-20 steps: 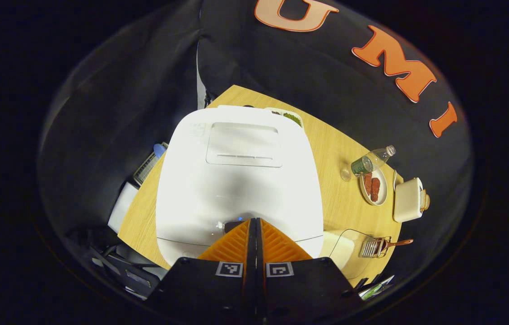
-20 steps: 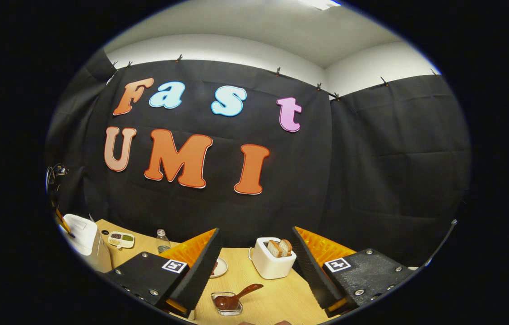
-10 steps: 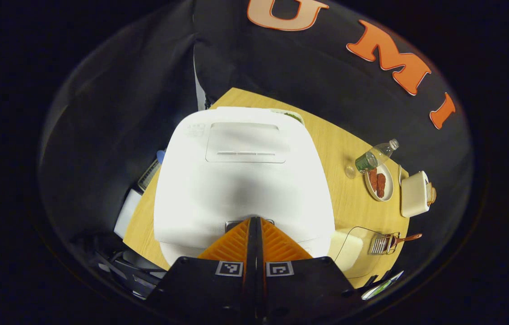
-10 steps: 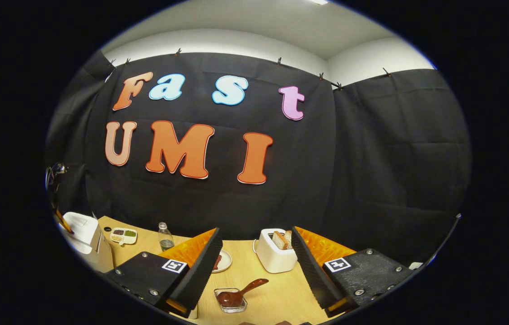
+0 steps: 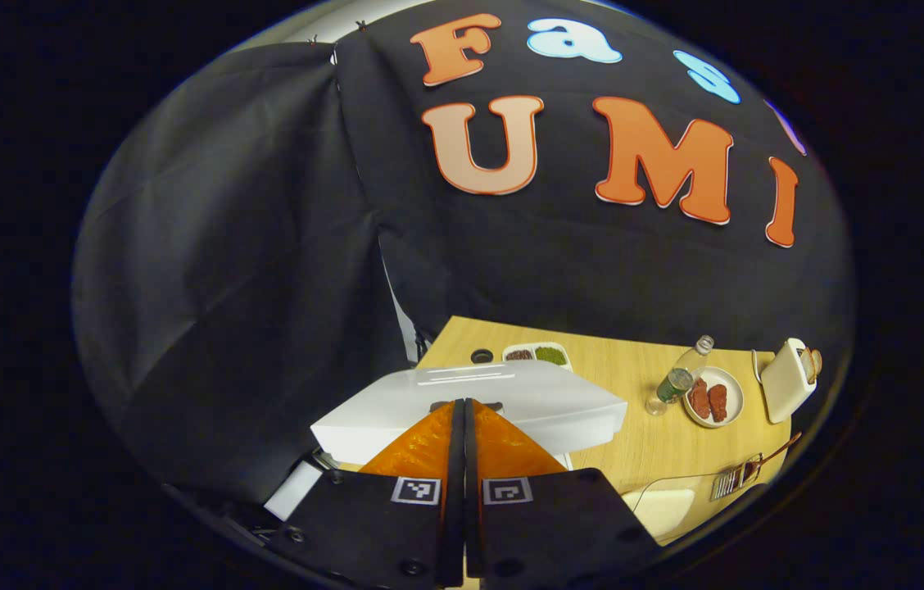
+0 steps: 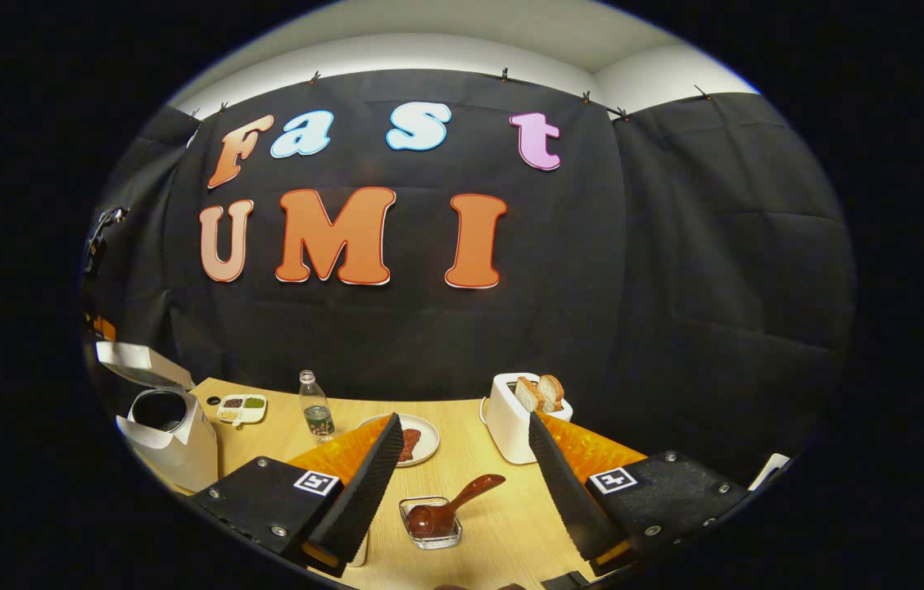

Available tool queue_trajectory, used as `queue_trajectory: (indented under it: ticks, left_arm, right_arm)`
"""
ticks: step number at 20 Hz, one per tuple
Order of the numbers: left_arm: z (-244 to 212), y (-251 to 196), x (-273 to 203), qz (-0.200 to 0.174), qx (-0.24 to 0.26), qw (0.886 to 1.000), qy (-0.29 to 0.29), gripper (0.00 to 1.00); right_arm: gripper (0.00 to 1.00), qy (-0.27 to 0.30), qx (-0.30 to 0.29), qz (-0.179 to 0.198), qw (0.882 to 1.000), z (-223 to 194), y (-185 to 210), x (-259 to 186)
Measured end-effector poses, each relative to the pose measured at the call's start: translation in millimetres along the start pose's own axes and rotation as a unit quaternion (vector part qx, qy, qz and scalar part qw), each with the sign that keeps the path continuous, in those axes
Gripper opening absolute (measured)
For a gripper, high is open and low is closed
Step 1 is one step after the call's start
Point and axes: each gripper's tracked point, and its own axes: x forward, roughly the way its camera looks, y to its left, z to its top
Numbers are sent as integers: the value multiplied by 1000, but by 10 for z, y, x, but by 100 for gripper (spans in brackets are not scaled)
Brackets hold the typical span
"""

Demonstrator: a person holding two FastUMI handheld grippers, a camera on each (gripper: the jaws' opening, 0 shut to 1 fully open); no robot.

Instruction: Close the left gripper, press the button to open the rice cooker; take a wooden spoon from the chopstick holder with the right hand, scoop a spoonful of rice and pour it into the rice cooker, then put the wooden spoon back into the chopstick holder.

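Observation:
The white rice cooker (image 6: 171, 438) stands at the table's left end, lid (image 6: 138, 363) raised and dark pot showing. In the left gripper view the lifted lid (image 5: 544, 406) lies just beyond my left gripper (image 5: 462, 403), which is shut with nothing between its fingers. The wooden spoon (image 6: 454, 506) rests in a small clear holder (image 6: 432, 533), below and between the fingers of my right gripper (image 6: 464, 426), which is open and empty above the table. The spoon and holder (image 5: 736, 479) also show at the right, beside a clear container of rice (image 5: 667, 504).
On the wooden table (image 6: 503, 533) stand a white toaster (image 6: 515, 418) with bread, a plate (image 6: 421, 438) of reddish food, a small bottle (image 6: 314, 406) and a divided seasoning dish (image 6: 241, 406). Black cloth walls close in behind and to both sides.
The rice cooker's lid has sprung up from shut to open. My left gripper has lifted and tilted up, still shut. My right gripper has tipped down, showing more of the table.

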Motion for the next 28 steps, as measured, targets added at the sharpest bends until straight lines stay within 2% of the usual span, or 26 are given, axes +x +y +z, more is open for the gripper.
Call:
queue_trajectory:
  ticks: [5,7,8,9,11,13,14,16,21,23,24,26,27,28]
  left_arm:
    - [441,-189,-499,-5,23,994,-106,6]
    - [570,-336,-721,-18,30,989,-144,14]
    - [528,-400,-733,-29,30,987,-154,28]
    - [555,-474,-824,-35,28,986,-163,37]
    - [596,-592,-942,-46,25,982,-180,68]
    - [604,-571,-1086,-34,32,979,-198,81]
    - [592,-543,-1185,-28,34,978,-204,77]
    - [488,-537,-1274,-21,35,976,-212,85]
    - [334,-656,-1515,-9,10,977,-213,87]
    - [259,-674,-1579,9,15,977,-211,83]
    - [247,-692,-1633,16,12,977,-212,87]
    - [215,-792,-1748,7,-11,977,-215,87]
    - [170,-815,-1767,5,-17,978,-208,91]
    - [121,-777,-1764,9,-19,979,-202,91]
  right_arm:
    - [95,42,6,19,999,-393,-15,120]
    - [95,63,11,26,998,-581,-22,194]
    - [95,78,14,29,996,-702,-35,242]
    - [95,90,17,31,995,-804,-43,279]
    - [95,112,27,38,993,-990,-56,382]
    - [95,141,41,47,988,-1210,-67,498]
    - [95,151,48,51,986,-1292,-70,551]
    - [94,176,67,61,980,-1466,-60,699]
    - [90,222,103,95,965,-1765,38,1049]
    - [83,238,123,108,957,-1862,114,1168]
    - [80,245,133,114,953,-1915,142,1209]
    - [73,259,155,130,945,-2002,214,1264]
    - [71,261,164,134,942,-2031,244,1291]
    - [60,261,170,136,940,-2046,265,1320]
